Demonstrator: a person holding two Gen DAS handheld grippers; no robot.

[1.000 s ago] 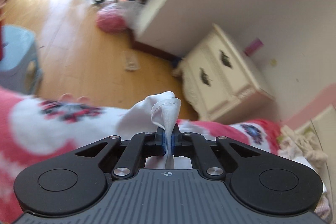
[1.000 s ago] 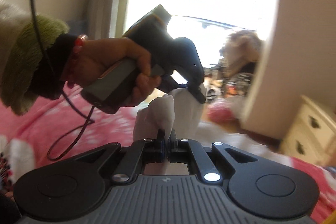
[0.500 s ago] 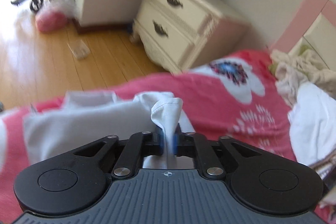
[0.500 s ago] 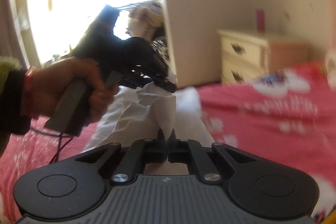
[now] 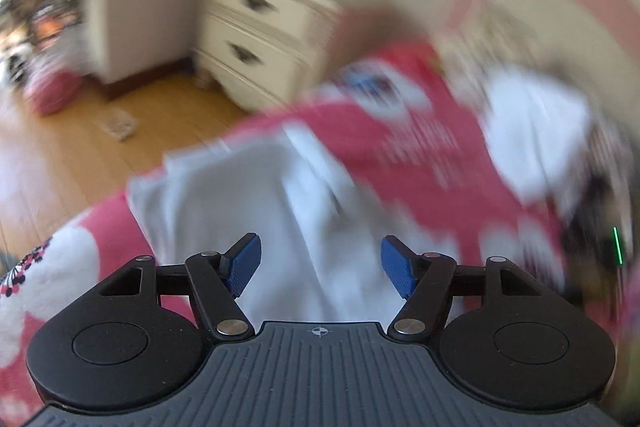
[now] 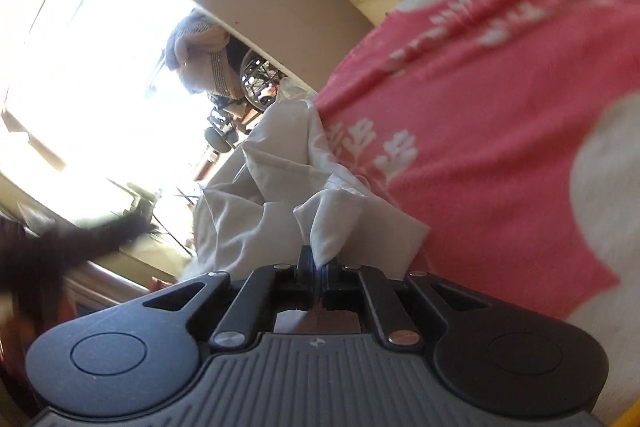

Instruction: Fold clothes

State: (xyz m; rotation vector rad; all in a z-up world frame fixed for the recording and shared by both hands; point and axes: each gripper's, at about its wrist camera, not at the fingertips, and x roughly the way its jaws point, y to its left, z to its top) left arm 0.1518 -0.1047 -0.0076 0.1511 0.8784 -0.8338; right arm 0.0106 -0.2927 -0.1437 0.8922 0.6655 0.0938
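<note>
Half a second on, the left gripper [image 5: 321, 263] has let go: its blue pads [image 5: 242, 265] stand wide apart, empty, above the white garment [image 5: 248, 211] spread on the pink bedspread [image 5: 420, 155]. Right gripper [image 6: 316, 273] remains pinched on a garment corner. Judged step: laying down one fold; next calls for releasing or re-gripping an edge.

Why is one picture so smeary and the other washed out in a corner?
Left wrist view: motion blur smears the white garment, red blanket and nightstand; only the open left hand-held gripper stays sharp. Right wrist view: window glare bleaches the upper left; the right hand-held gripper, pinching the cloth, looks crisp.
</note>
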